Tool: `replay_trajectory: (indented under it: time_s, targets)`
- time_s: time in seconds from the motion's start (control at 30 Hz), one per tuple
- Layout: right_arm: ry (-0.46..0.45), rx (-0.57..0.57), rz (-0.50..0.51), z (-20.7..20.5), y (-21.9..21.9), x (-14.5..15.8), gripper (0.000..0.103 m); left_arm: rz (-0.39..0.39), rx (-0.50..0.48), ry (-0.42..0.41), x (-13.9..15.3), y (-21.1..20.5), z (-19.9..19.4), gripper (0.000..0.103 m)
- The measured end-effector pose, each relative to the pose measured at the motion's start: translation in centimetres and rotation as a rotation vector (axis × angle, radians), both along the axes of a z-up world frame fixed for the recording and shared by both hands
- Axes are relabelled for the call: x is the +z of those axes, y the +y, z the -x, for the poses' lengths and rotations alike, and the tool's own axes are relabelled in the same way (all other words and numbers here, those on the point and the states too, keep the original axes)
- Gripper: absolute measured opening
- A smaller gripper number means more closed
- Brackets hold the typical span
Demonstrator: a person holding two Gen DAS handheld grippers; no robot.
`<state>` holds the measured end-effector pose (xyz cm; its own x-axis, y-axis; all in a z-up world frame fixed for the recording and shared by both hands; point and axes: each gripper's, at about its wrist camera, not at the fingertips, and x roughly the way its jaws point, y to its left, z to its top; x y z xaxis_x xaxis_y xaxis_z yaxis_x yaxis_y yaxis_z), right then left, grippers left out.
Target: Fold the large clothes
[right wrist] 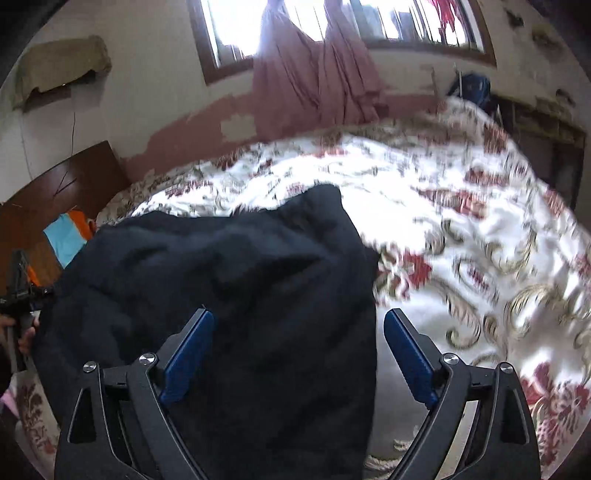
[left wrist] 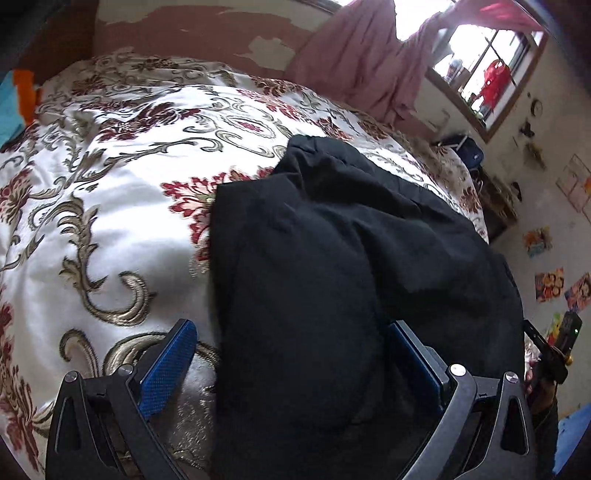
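Observation:
A large black garment [left wrist: 332, 258] lies bunched on the floral bedspread [left wrist: 110, 229]. My left gripper [left wrist: 291, 326] hovers over the garment's near left edge with its jaws wide apart. Its left pad [left wrist: 166, 369] is over the bedspread and its right pad [left wrist: 417, 365] is against the cloth, with no grip. In the right wrist view the same garment [right wrist: 221, 266] fills the lower left. My right gripper [right wrist: 299, 314] stands open over its right edge, one finger above the cloth and the other finger above the bedspread [right wrist: 461, 229]. Each gripper shows at the edge of the other's view, held in a hand.
Pink curtains [right wrist: 317, 74] hang under a window [right wrist: 236, 29] behind the bed. A wooden headboard [right wrist: 55, 192] with blue and orange cloth [right wrist: 66, 236] stands at the left. A blue bag [right wrist: 472, 85] and dark furniture sit beyond the bed's far right corner.

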<state>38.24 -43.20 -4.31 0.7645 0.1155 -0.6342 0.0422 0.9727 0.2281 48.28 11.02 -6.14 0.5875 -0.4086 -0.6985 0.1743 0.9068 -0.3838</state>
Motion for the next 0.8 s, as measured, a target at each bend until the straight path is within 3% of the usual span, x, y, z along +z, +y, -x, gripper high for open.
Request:
replay_trajectory:
  time_s: [0.1, 0.23, 0.43, 0.8]
  targets:
    - [0.048, 0.005, -0.051, -0.6, -0.8, -1.6, 0.09, -0.007, -0.01, -0.006, -0.4, 0.0, 0.1, 0.103]
    - [0.068, 0.017, -0.2, -1.4, -2.4, -3.3, 0.095, -0.001, -0.011, -0.03, -0.7, 0.0, 0.5, 0.103]
    - [0.052, 0.04, -0.196, -1.8, -1.7, -3.9, 0.102, 0.0, -0.021, -0.041, -0.8, -0.1, 0.6, 0.103]
    - [-0.007, 0.196, -0.315, -2.2, -1.1, -4.9, 0.102, 0.031, -0.125, 0.0, -0.7, -1.4, 0.1, 0.103]
